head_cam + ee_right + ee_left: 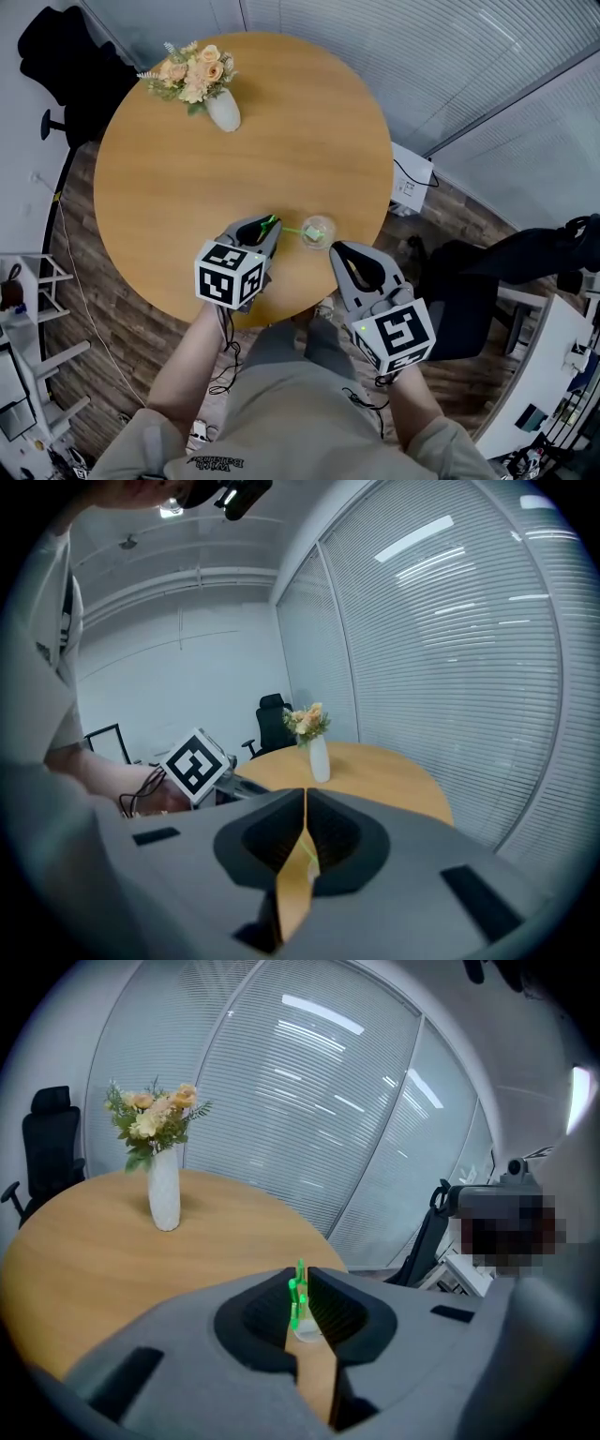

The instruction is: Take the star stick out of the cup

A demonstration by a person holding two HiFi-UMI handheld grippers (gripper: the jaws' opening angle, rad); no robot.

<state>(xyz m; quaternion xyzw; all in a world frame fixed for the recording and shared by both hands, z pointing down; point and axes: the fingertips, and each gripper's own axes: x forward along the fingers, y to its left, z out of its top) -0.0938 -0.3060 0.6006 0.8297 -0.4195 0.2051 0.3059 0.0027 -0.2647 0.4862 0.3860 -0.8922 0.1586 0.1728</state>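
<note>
A small clear cup (pixel 318 231) stands on the round wooden table (pixel 234 159) near its front edge. A thin green star stick (pixel 291 229) leans out of the cup toward the left. My left gripper (pixel 273 225) is closed around the stick's upper end. In the left gripper view the stick (pixel 297 1290) stands upright between the jaw tips, with the cup (pixel 306 1332) below it. My right gripper (pixel 339 249) hovers just right of the cup, its jaws together with nothing in them; its tips (pixel 306 795) meet in the right gripper view.
A white vase of pale flowers (pixel 222 110) stands at the table's far left. A black office chair (pixel 61 56) sits beyond it. Another dark chair (pixel 506 267) and a white desk are on the right, and window blinds run along the back.
</note>
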